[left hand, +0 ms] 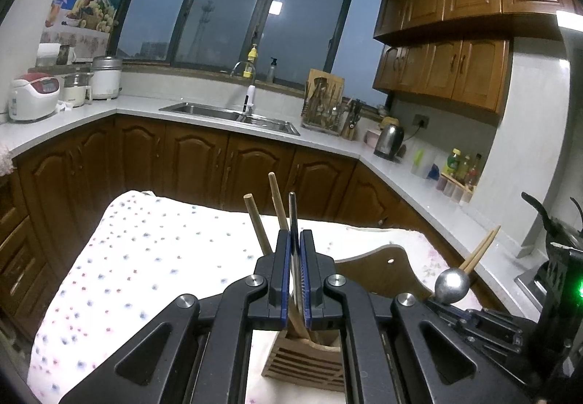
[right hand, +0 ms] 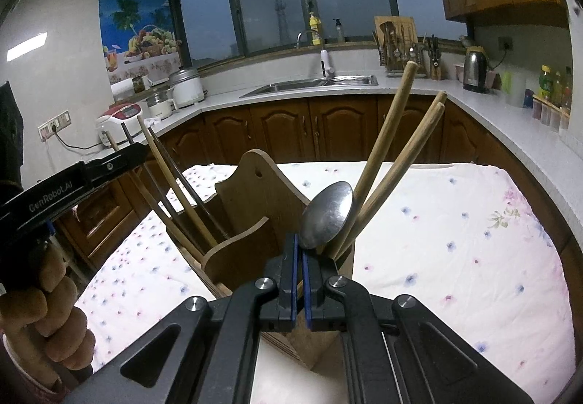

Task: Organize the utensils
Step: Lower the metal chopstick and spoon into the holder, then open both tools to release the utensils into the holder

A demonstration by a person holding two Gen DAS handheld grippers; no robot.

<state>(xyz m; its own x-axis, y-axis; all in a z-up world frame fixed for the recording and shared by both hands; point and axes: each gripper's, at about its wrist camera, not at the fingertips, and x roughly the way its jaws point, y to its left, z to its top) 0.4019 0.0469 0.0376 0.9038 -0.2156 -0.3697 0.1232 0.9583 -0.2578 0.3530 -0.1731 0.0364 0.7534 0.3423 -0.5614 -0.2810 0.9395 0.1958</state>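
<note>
The left gripper (left hand: 295,243) points forward and a little downward, its blue-lined jaws pressed together on a thin dark metal chopstick (left hand: 292,211) that runs up between them and sticks out past the tips. Directly under those jaws stands the slatted wooden utensil holder (left hand: 306,364), and two wooden chopsticks (left hand: 259,225) lean out of it just left of the fingers. In the right wrist view this same gripper comes in from the left edge, held by a person's hand (right hand: 51,305) with the fingers curled round its grip.

The right gripper (right hand: 299,251) tilts more steeply down over the other compartment of the holder (right hand: 255,207). Its jaws are nearly together — they pinch the neck of a metal spoon (right hand: 328,214) whose bowl stands up just beyond the tips, leaning to the right. Behind the spoon, three wooden handles (right hand: 386,138) fan up and to the right out of that compartment. Left of the fingers, in the compartment beyond the holder's tall board, a cluster of chopsticks (right hand: 175,185) leans toward the left gripper.

The holder sits on a white cloth with small flowers (right hand: 455,240) that spreads out on both sides of the grippers. Farther off — past the cloth's far edge — run dark wooden cabinets (right hand: 291,127), a pale counter with a steel sink (right hand: 313,83), a rice cooker (left hand: 34,94) to the left, a kettle (right hand: 475,70) to the right, and a wide window (left hand: 233,14) showing a dim sky.
</note>
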